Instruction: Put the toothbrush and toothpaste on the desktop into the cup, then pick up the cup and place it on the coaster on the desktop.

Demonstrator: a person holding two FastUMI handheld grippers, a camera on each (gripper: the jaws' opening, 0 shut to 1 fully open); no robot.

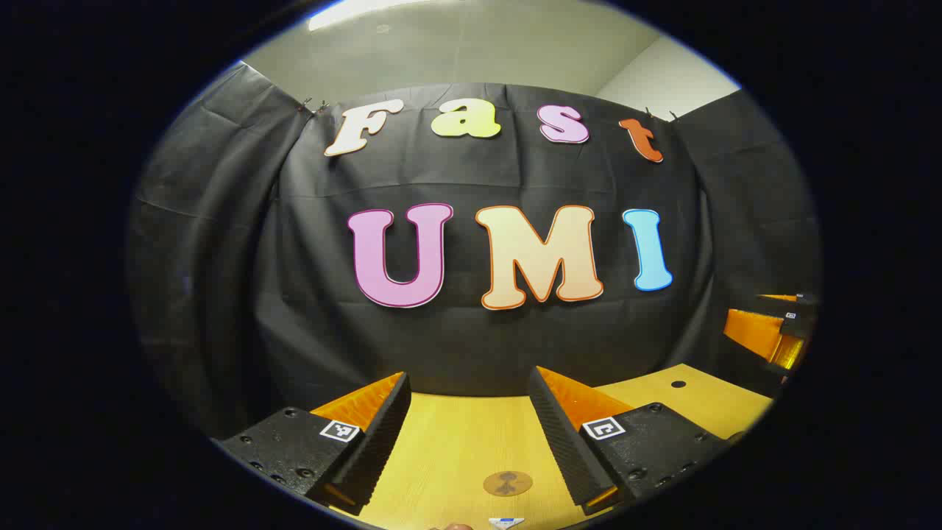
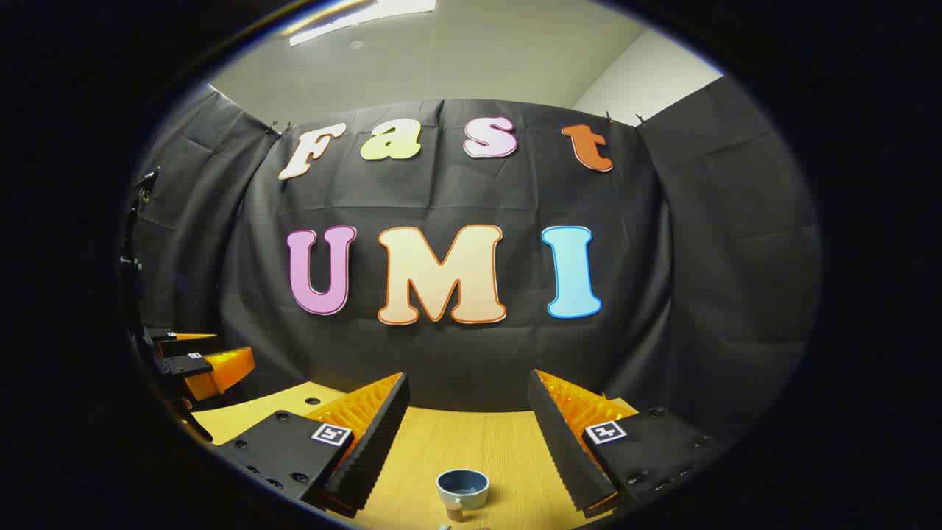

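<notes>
In the left gripper view my left gripper (image 1: 469,408) stands open above the wooden desktop (image 1: 456,449), with a small round brown coaster (image 1: 507,483) lying on the wood between and below its fingers. At the far right of that view the right gripper (image 1: 773,331) hangs in the air. In the right gripper view my right gripper (image 2: 469,408) is open too, and a small blue-grey cup (image 2: 462,489) stands upright on the desktop (image 2: 508,449) between its fingers, lower down. The left gripper (image 2: 202,364) hangs at the left edge there.
The black cloth wall rises right behind the desktop's far edge. A small dark hole (image 1: 678,384) marks the wood at the right in the left gripper view. A white-and-blue scrap (image 1: 506,522) lies at the bottom edge near the coaster.
</notes>
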